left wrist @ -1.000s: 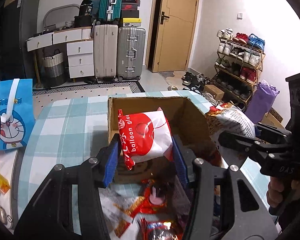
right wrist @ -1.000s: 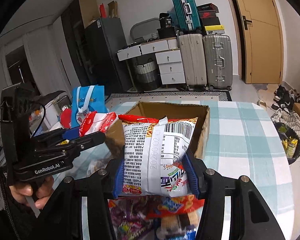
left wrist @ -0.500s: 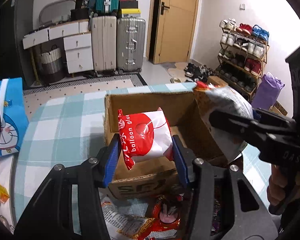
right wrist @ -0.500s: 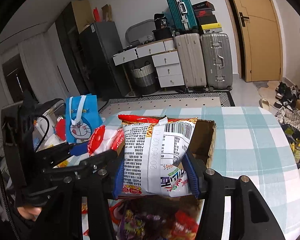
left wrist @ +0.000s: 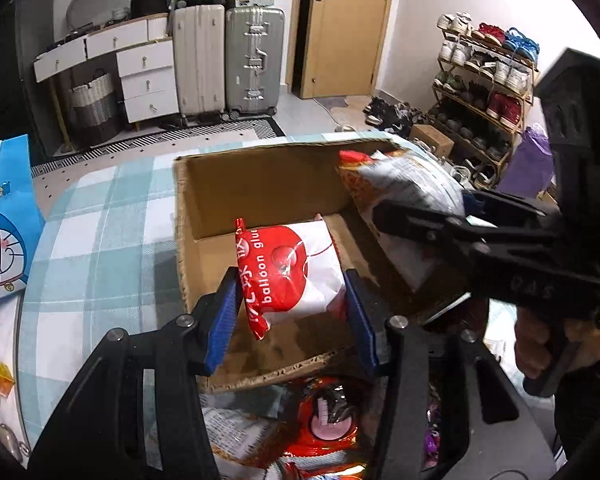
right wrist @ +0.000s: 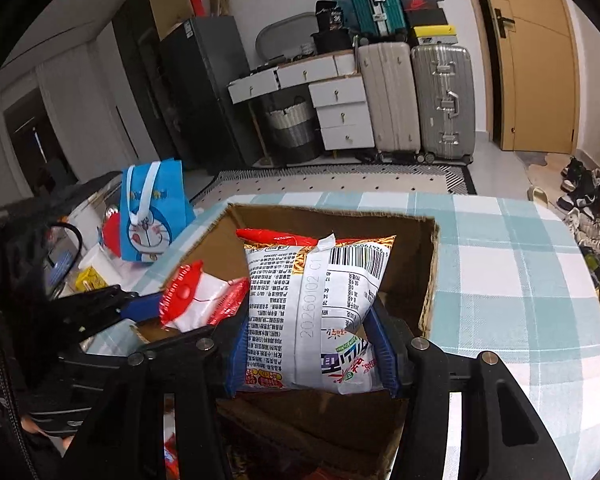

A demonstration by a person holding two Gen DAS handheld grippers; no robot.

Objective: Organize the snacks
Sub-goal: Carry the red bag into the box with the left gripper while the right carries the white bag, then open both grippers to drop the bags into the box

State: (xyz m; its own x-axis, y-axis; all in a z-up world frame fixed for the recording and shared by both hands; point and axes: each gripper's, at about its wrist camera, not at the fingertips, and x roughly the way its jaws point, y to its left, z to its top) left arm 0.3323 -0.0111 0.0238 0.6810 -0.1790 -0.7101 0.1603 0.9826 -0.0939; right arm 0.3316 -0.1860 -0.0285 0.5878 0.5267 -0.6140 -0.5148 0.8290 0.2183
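Everything here is placed against the open cardboard box (left wrist: pixel 260 188), which stands on the table (left wrist: pixel 96 248) under a blue-and-white checked cloth.

Left of the box, off the table's edge, stands a blue cartoon gift bag (right wrist: pixel 154 208).

Over the box's near left part, the left gripper (left wrist: pixel 290 300) holds a red-and-white balloon glue packet (left wrist: pixel 290 272). Its blue fingers (left wrist: pixel 222 320) are closed to a narrow gap and press the packet's two sides, keeping it above the box floor, inside the near wall. In the right wrist view the same packet (right wrist: pixel 198 300) sits at the box's left wall.

Over the box's middle and right part, the right gripper (right wrist: pixel 314 344) holds a larger white snack bag (right wrist: pixel 320 300), printed back and barcode facing the camera, its red top seal pointing toward the far wall. Its blue fingers (right wrist: pixel 382 348) pinch the bag's lower sides. In the left wrist view this bag (left wrist: pixel 404 192) hangs by the box's right wall, and a hand (left wrist: pixel 540 344) grips the tool's handle to the right of the box.

In front of the box's near wall lies a heap of loose snack packets (left wrist: pixel 320 420) in red wrappers.
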